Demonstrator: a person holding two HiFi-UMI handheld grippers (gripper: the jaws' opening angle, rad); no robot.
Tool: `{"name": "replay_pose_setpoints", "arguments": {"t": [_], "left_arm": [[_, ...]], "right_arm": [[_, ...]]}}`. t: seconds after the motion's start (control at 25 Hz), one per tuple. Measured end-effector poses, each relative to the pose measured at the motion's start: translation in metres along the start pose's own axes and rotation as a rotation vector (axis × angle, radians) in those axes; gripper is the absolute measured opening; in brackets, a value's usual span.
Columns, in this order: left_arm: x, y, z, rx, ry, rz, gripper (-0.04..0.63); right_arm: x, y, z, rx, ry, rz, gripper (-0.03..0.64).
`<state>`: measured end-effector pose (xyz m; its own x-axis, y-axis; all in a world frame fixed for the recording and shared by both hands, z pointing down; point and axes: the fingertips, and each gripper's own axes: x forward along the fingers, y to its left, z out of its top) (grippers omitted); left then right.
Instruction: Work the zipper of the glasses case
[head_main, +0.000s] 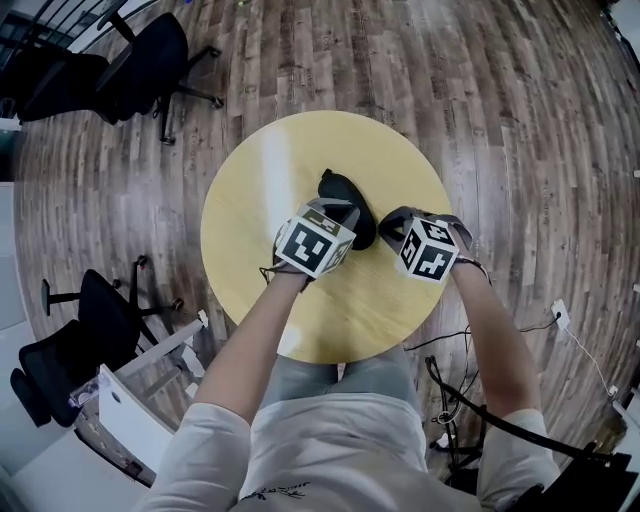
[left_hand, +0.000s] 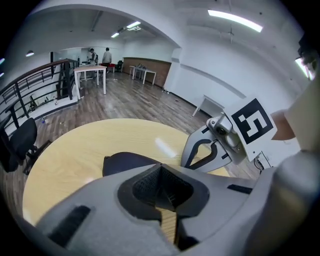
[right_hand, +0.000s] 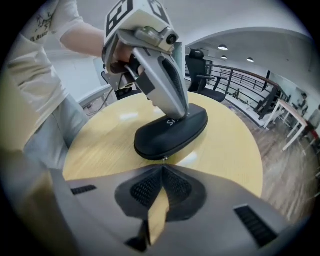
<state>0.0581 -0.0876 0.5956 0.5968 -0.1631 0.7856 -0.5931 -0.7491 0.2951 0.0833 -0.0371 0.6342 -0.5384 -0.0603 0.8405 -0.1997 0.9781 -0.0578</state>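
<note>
Right gripper (right_hand: 163, 169) jaws clenched on zipper pull (right_hand: 164, 159) at near edge of black glasses case (right_hand: 160, 136). Left gripper (right_hand: 181, 113) jaws closed, empty, tips pressing case top. Case flat, mid round yellow table (right_hand: 227, 150).

Your table (head_main: 330, 320) lies bare on every side of the glasses case (right_hand: 170, 131), so you can pass freely there. The left gripper (right_hand: 184, 115), resting on the case's top, blocks the way over it for your right gripper (head_main: 392, 228).
</note>
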Motion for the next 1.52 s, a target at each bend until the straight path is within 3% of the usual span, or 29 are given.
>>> {"name": "replay_pose_setpoints", "arguments": {"t": [0.16, 0.44, 0.6, 0.76, 1.0, 1.08, 1.24, 1.52], "left_arm": [[0.001, 0.001, 0.001, -0.011, -0.029, 0.012, 0.006], [0.004, -0.001, 0.003, -0.013, -0.031, 0.0, 0.006], [-0.003, 0.0, -0.005, -0.032, -0.005, -0.02, 0.006], [-0.009, -0.007, -0.001, -0.031, -0.011, -0.03, 0.006], [-0.005, 0.0, 0.015, -0.05, -0.035, 0.026, 0.006], [0.0, 0.003, 0.006, -0.06, -0.01, 0.039, 0.006], [0.007, 0.011, 0.01, -0.039, -0.059, 0.092, 0.006], [0.006, 0.012, 0.008, -0.044, -0.096, 0.108, 0.006]], "right_arm": [[0.0, 0.022, -0.003, 0.038, -0.009, 0.032, 0.0], [0.015, 0.05, 0.01, 0.225, -0.075, -0.036, 0.0], [0.002, 0.039, -0.005, 0.17, -0.039, -0.056, 0.0], [-0.017, -0.001, -0.035, 0.108, -0.001, -0.091, 0.0], [-0.022, -0.029, -0.035, 0.04, -0.052, -0.08, 0.0], [-0.021, -0.025, -0.033, 0.058, -0.065, -0.058, 0.0], [-0.021, -0.022, -0.034, 0.131, -0.076, -0.041, 0.0], [-0.011, 0.007, -0.018, 0.18, -0.095, -0.05, 0.0]]}}
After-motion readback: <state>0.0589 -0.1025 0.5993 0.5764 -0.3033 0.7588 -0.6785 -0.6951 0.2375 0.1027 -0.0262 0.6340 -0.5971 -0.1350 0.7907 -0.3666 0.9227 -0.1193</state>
